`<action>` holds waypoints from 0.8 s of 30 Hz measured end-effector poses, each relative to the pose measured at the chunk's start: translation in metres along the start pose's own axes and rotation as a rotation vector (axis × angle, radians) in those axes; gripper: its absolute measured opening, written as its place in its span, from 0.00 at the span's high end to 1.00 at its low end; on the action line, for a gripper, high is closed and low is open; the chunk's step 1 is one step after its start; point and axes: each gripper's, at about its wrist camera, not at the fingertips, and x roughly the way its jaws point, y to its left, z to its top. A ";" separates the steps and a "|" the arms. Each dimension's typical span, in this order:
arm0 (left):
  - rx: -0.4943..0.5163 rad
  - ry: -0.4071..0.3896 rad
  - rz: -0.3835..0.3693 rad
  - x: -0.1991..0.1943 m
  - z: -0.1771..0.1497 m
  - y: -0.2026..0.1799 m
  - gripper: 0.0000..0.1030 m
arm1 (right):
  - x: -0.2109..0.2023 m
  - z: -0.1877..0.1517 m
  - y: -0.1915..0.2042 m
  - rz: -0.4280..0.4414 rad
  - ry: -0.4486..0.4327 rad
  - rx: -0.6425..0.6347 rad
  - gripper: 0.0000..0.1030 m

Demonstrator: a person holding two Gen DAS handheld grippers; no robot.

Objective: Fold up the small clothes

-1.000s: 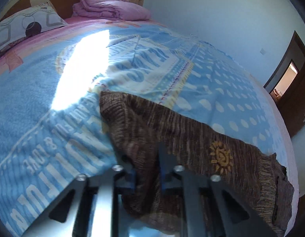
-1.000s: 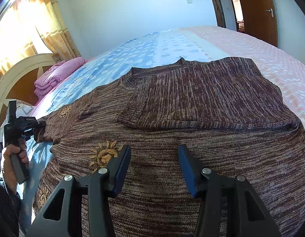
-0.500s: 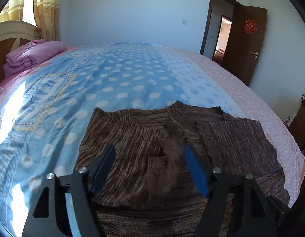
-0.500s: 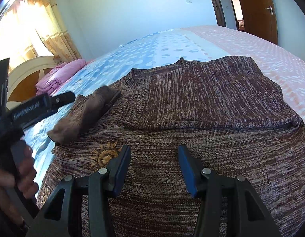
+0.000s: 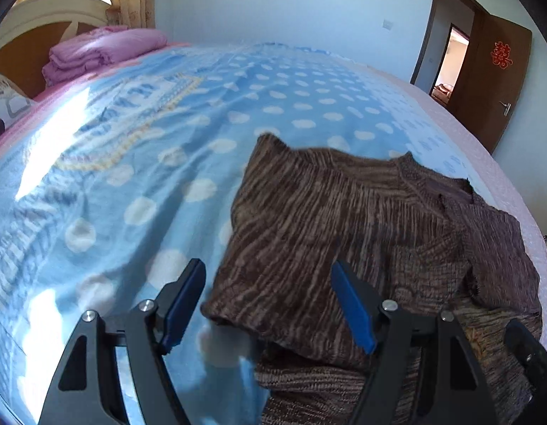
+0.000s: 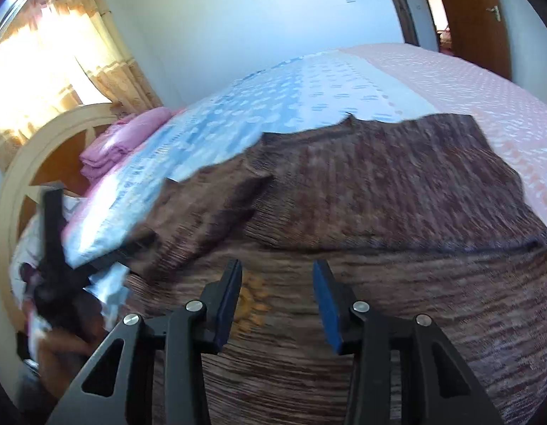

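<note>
A brown knitted sweater (image 5: 344, 219) lies on the blue dotted bedspread (image 5: 138, 163). Both sleeves are folded over its body. My left gripper (image 5: 269, 304) is open and empty, just above the folded left sleeve (image 5: 291, 265). In the right wrist view the sweater (image 6: 379, 219) fills the middle, with a yellow sun motif (image 6: 252, 304) near the fingers. My right gripper (image 6: 278, 304) is open and empty, low over the sweater's lower part. The left gripper (image 6: 57, 248) and the hand holding it show blurred at the left edge.
Folded pink bedding (image 5: 103, 53) and a pillow (image 5: 7, 106) lie by the wooden headboard (image 6: 32, 163). Curtains (image 6: 61, 71) glow at the window. A brown door (image 5: 500, 85) stands open at the right. The bed edge falls away at the right (image 5: 521, 212).
My left gripper let go of the left sleeve, which now lies folded across the sweater's body, and it drew back to the left. My right gripper stayed open and shifted slightly.
</note>
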 end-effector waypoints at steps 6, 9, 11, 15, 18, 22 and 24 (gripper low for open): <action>0.026 -0.059 -0.167 -0.027 0.003 -0.002 0.26 | 0.024 0.050 0.010 0.077 0.027 0.025 0.58; 0.090 -0.045 -0.272 -0.033 0.005 -0.020 0.24 | 0.056 0.072 0.008 0.055 0.073 0.009 0.58; 0.105 -0.018 -0.299 -0.026 0.007 -0.031 0.22 | 0.073 0.078 0.004 0.042 0.107 0.019 0.58; 0.132 -0.030 -0.253 -0.035 0.010 -0.046 0.25 | 0.104 0.077 -0.001 0.022 0.183 -0.021 0.58; 0.132 -0.197 -0.219 -0.074 0.015 -0.038 0.20 | 0.104 0.077 0.003 0.024 0.166 -0.067 0.58; 0.122 -0.219 -0.262 -0.084 0.027 -0.030 0.20 | 0.103 0.081 0.005 0.079 0.165 -0.063 0.58; 0.140 -0.170 -0.290 -0.072 0.025 -0.035 0.20 | 0.104 0.082 0.006 0.107 0.170 -0.046 0.58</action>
